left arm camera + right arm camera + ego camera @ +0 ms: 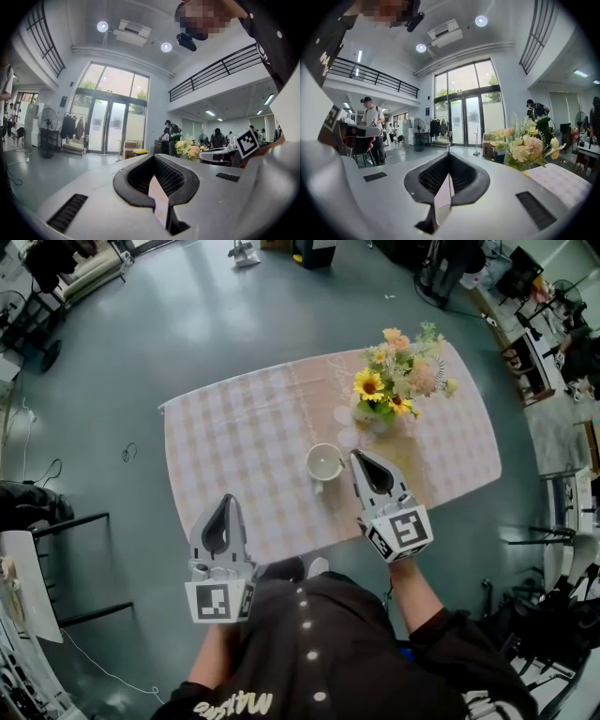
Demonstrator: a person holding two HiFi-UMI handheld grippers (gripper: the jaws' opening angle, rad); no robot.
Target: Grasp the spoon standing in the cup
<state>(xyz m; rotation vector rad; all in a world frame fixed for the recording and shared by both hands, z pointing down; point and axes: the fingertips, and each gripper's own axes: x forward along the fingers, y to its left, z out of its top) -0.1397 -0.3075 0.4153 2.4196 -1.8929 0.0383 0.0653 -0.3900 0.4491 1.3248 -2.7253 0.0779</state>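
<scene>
- Only the head view showed the white cup (pixel 325 463). It stood about mid-tabletop (pixel 234 437), slightly toward the near edge, on a checked cloth.
- The spoon in it was too small to make out.
- The right gripper (pixel 357 457) hung above the tabletop with its tip just right of the cup and apart from it. Its jaws were together on nothing.
- The left gripper (pixel 227 499) hung over the near edge, well left of the cup. Its jaws were also together and empty.
- Neither gripper view showed the cup. Both looked level across a hall to tall glass doors (pixel 464 122).
- The right gripper view had the bouquet (pixel 525 145) close on its right, with a strip of checked tabletop below it.
- The left gripper view showed the bouquet farther off and the right gripper's marker cube (pixel 247 142) at its right edge.
</scene>
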